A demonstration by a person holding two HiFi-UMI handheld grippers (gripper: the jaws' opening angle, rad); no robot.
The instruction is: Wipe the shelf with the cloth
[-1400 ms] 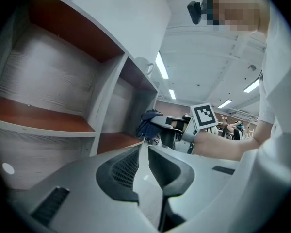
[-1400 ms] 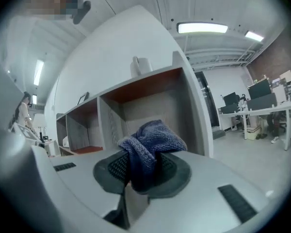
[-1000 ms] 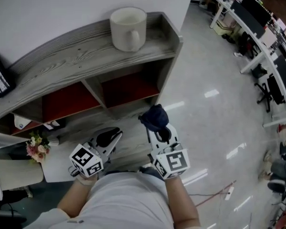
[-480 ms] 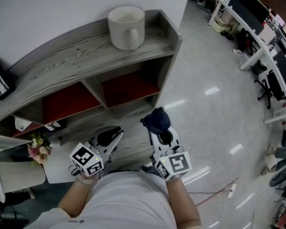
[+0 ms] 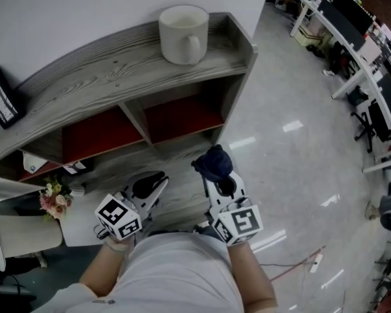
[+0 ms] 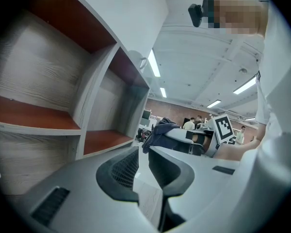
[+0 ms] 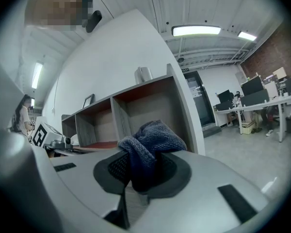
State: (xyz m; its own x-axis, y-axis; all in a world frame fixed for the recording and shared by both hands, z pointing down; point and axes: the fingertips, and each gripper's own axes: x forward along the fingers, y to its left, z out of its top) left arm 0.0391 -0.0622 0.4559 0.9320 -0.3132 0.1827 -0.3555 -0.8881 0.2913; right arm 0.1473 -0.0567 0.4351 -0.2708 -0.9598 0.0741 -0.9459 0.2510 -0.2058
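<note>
A: The right gripper [image 7: 143,171], what does it hold?

B: A dark blue cloth [image 7: 150,140]. Its jaws are closed on the bunched middle, and the folds bulge out past the tips.

A: And where is that cloth in the scene?

B: In the air on the near side of the shelf [image 5: 117,77], close to the shelf's right end and level with the lower right compartment. I cannot tell whether it touches the wood.

A: The left gripper [image 6: 143,164]?

B: Its jaws stand a narrow gap apart with nothing between them. It sits just left of the right one, pointing at the lower compartments.

A: What does the shelf look like?

B: Grey, wood-grained boards, with red inside the open compartments. A cream mug [image 5: 183,34] stands upright on the top board, toward the right end. A dark picture frame [image 5: 1,98] leans at the far left of that board.

A: Anything else nearby?

B: A small bunch of flowers [image 5: 52,201] at the left, near the left gripper. Pale glossy floor [image 5: 293,162] spreads to the right.
</note>
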